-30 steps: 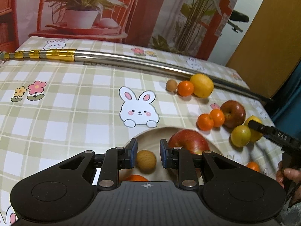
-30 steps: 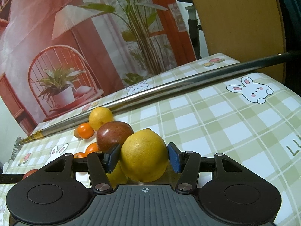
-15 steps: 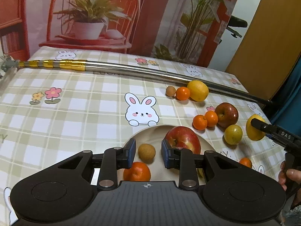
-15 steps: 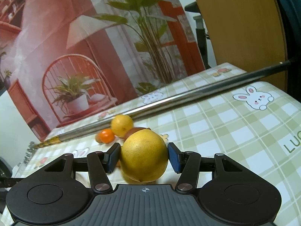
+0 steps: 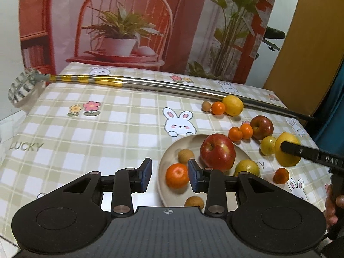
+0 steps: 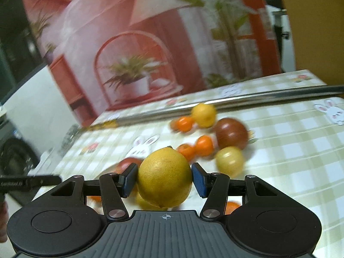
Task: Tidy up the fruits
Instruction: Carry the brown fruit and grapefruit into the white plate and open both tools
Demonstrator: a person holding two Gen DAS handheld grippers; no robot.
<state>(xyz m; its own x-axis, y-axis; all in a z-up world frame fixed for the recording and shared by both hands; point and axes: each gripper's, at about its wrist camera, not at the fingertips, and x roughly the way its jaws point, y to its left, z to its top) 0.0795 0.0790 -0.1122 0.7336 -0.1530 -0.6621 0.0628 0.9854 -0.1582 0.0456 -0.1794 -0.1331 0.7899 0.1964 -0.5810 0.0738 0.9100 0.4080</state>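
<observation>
My left gripper (image 5: 169, 176) is open and empty, hovering over the near-left rim of a beige plate (image 5: 163, 165). On the plate lie a red apple (image 5: 217, 151), a tangerine (image 5: 177, 175), a yellow-green citrus (image 5: 246, 167) and two small brown fruits (image 5: 185, 155). My right gripper (image 6: 164, 177) is shut on a large yellow lemon (image 6: 164, 177). In the left wrist view that lemon (image 5: 287, 150) hangs just right of the plate. Loose on the cloth are a dark red apple (image 5: 261, 127), a yellow-green fruit (image 5: 267, 145), tangerines (image 5: 240, 132) and another lemon (image 5: 232, 105).
A long metal rod (image 5: 172, 88) with gold bands lies across the far side of the checked tablecloth. A lone tangerine (image 5: 281, 175) sits near the right edge. A person's hand (image 5: 333, 204) holds the right gripper. The right wrist view is motion-blurred.
My left gripper has drawn back and up from the plate with wider jaws, leaving the small brown fruit there. My right gripper has lifted the lemon and swung it left towards the plate.
</observation>
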